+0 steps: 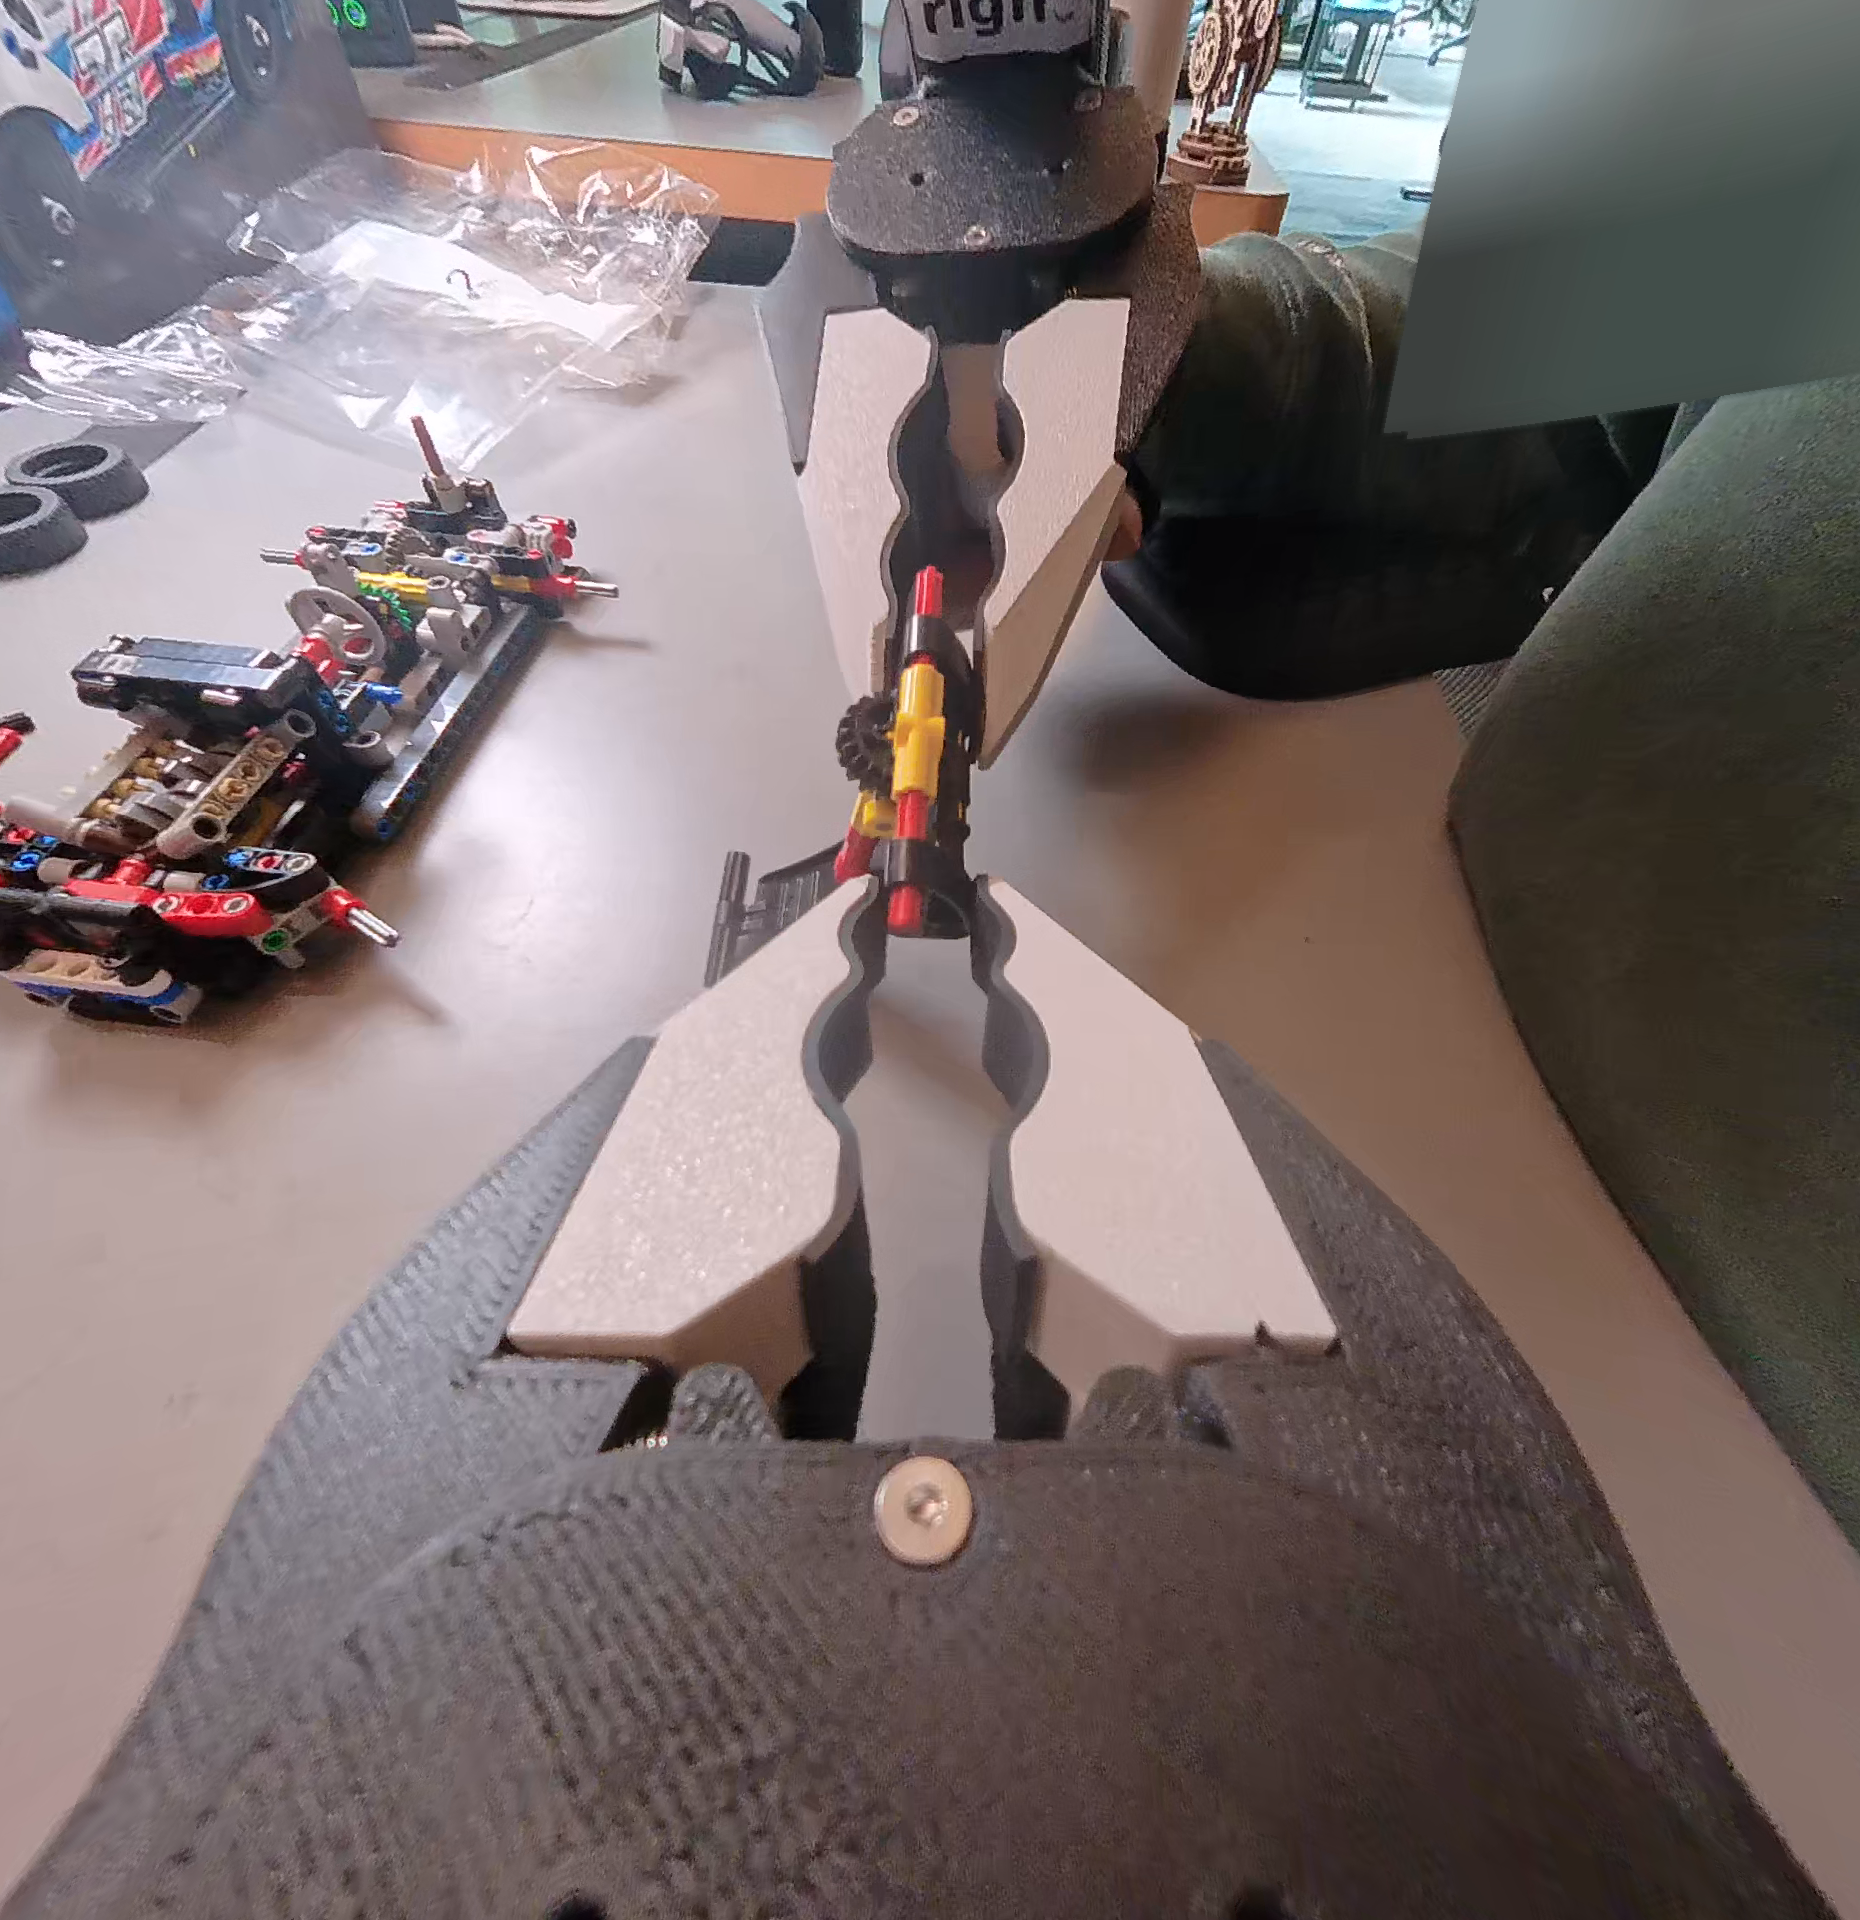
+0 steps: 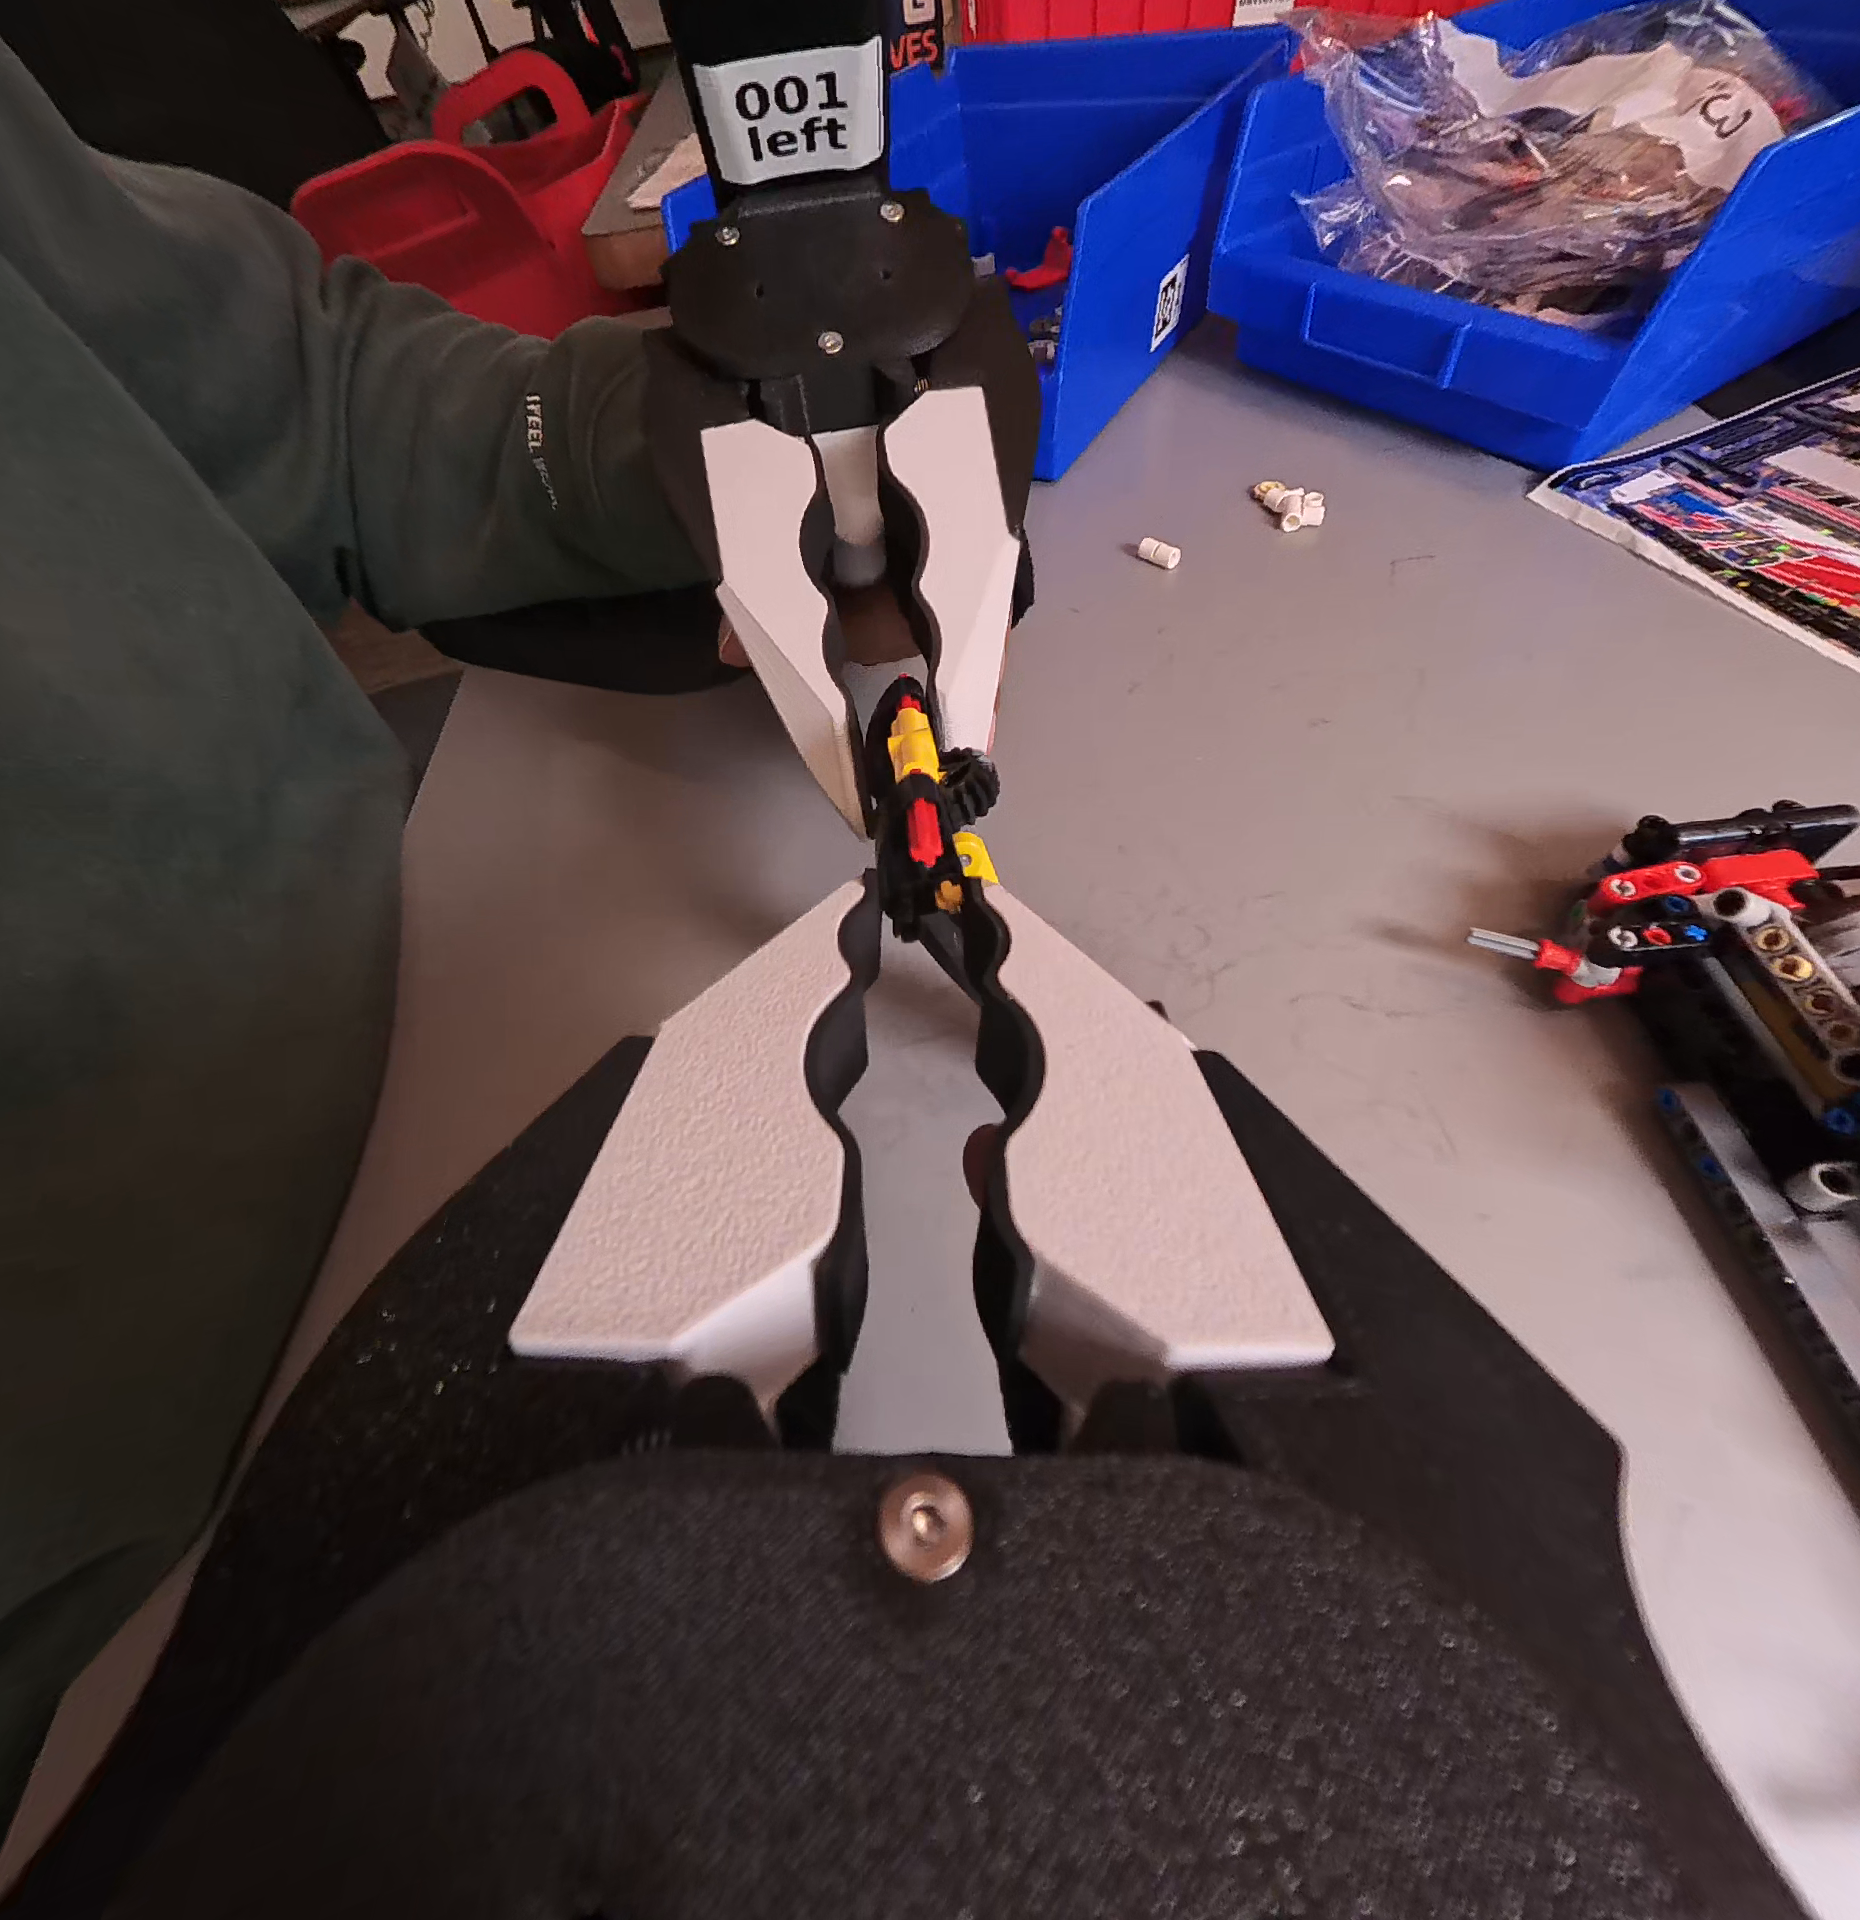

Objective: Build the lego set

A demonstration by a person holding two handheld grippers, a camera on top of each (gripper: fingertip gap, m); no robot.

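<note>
- Grippers meet tip to tip above the worktop: the left gripper (image 1: 921, 909) and the right gripper (image 2: 921, 914) are each clamped on opposite ends of one small sub-assembly (image 1: 910, 758), a black, yellow and red axle stack with a black gear (image 1: 861, 740) on its side.
- Sub-assembly hangs in the air between them, off the worktop (image 1: 593, 1039), well apart from the half-built chassis (image 1: 282, 748) lying toward the worktop's far-left side in the left wrist view.
- Risk one: only the fingertips bite on narrow ends, so any twist between the two hands could, in my judgement, lever the stack apart or pop a red pin (image 1: 928, 592) out.
- Risk two: if either gripper loosens early, the piece may swing or drop onto the worktop and roll near the edge by the person's green sleeve (image 2: 282, 468).
- Risk three: squeezing along the axle could push the gear out of position; how firmly it sits cannot be told.
- Loose white connectors (image 2: 1290, 507) near the blue bins (image 2: 1477, 312) are clear of the grip.
</note>
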